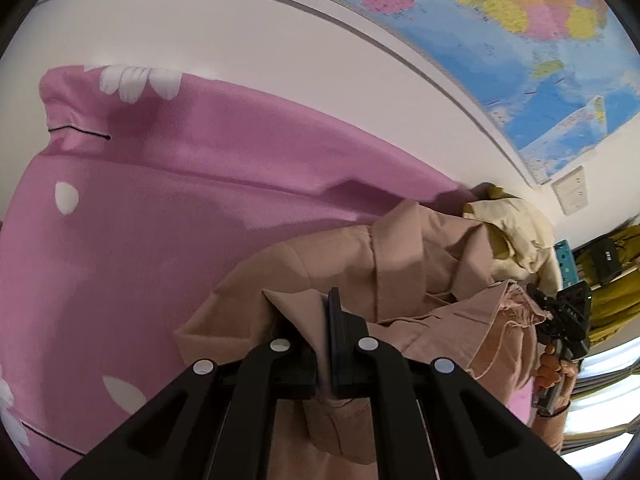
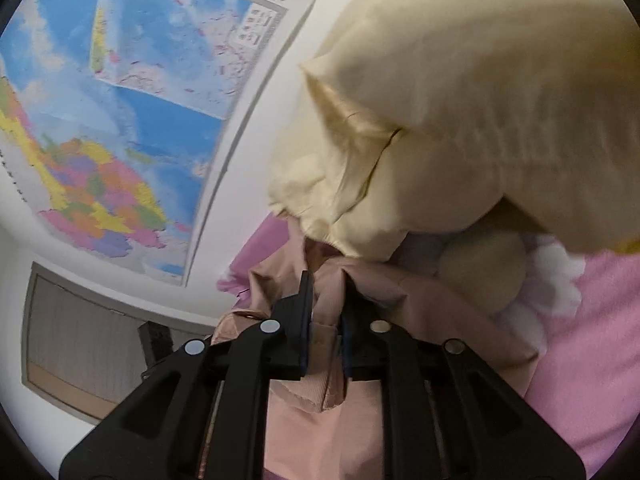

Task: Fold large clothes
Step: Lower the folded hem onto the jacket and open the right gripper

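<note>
Left tongs right under our lens pinch a fold of the tan garment. Right tongs sit slightly parted with its hem between the pads; we can't tell if they grip. Garment lies bunched on the pink floral bed sheet, touching the cream pillow. Risk: that loose hem slips out, fold goes crooked.

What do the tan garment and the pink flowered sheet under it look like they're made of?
Tan garment: matte woven cloth, perhaps cotton twill; it creases crisply and shows stitched hems. Pink sheet: smooth, fine woven fabric with printed white petals and a faint diagonal weave; cotton or a blend, hard to tell.
</note>
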